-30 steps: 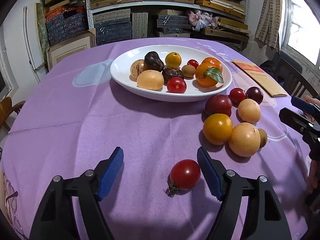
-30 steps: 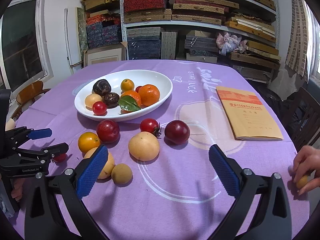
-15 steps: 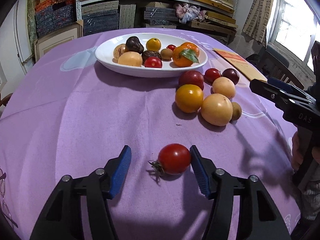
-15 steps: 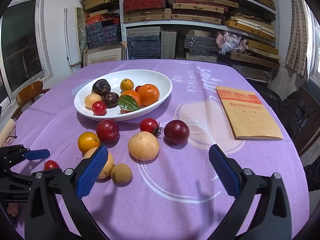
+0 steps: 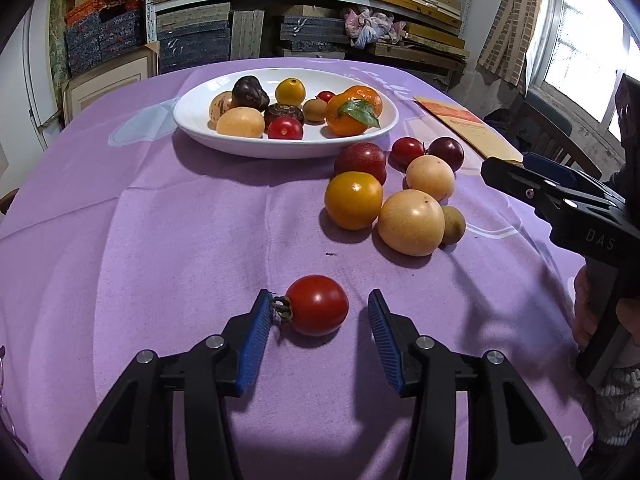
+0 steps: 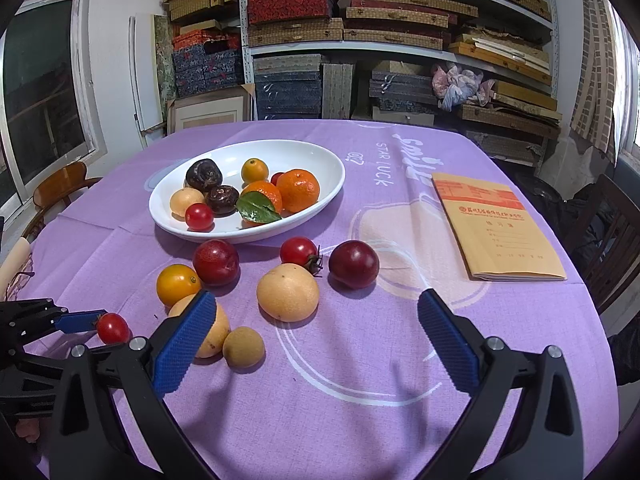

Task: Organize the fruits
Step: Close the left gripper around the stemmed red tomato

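Note:
A small red tomato point(image 5: 317, 305) with a green stem lies on the purple tablecloth between the blue pads of my left gripper point(image 5: 320, 312). The jaws are open around it; the left pad touches the stem, the right pad stands apart. The tomato also shows in the right wrist view point(image 6: 113, 328). A white oval plate point(image 5: 192, 120) holding several fruits sits at the far middle. A cluster of loose fruits point(image 5: 410, 222) lies to the right of the tomato. My right gripper point(image 6: 316, 344) is open and empty above the cloth near that cluster.
A tan booklet point(image 6: 496, 224) lies on the right side of the table. Shelves stacked with boxes point(image 6: 360, 32) stand behind the table. A wooden chair point(image 6: 60, 188) stands at the left, a dark chair point(image 6: 612, 240) at the right.
My left gripper has shifted right so the tomato sits nearer its left pad, and the jaws have narrowed. The right gripper has barely moved.

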